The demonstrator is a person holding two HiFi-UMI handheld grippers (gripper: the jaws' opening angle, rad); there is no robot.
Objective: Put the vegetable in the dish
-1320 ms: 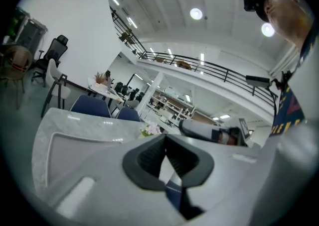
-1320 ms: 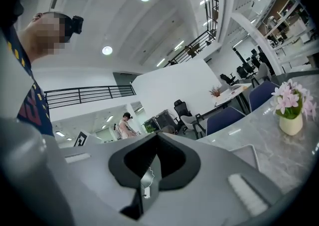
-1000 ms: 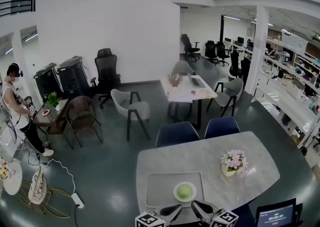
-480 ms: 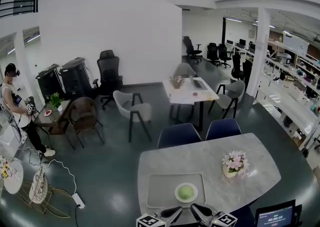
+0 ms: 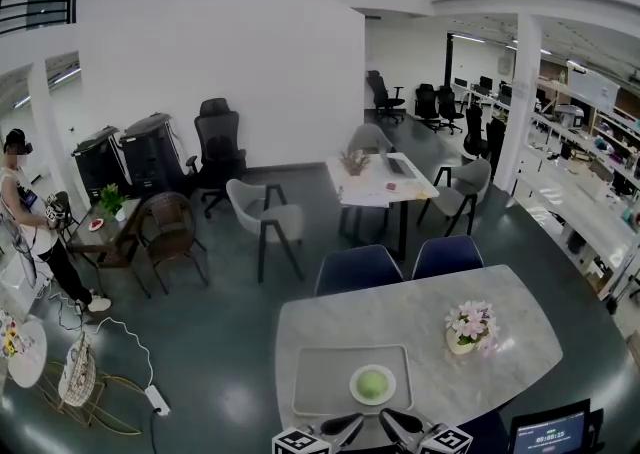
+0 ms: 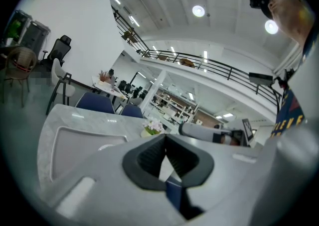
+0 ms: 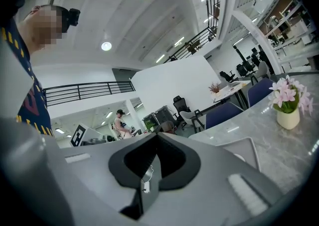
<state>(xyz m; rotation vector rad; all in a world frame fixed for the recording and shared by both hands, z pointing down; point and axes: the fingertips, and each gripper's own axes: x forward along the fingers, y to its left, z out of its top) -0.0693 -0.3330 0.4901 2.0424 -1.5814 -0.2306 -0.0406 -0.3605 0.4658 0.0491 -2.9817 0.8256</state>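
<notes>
A round green vegetable [image 5: 371, 382] lies in the white dish [image 5: 371, 398], which sits on the right part of a grey tray [image 5: 320, 382] on the marble table [image 5: 500, 342]. Both grippers are at the table's near edge, just short of the dish. My left gripper [image 5: 350, 422] and right gripper [image 5: 391, 418] point toward each other, each shut with nothing held. In the left gripper view the jaws [image 6: 167, 163] meet, with the tray [image 6: 75, 140] beyond them. In the right gripper view the jaws [image 7: 152, 165] are also closed.
A vase of pink flowers [image 5: 469, 327] stands on the table to the right of the dish. A screen [image 5: 550, 432] sits at the near right corner. Two blue chairs [image 5: 355, 267] stand at the far side. A person [image 5: 30, 222] stands far off at the left.
The head view shifted slightly. Both grippers stay low at the table's near edge, shut, and the vegetable stays in the dish.
</notes>
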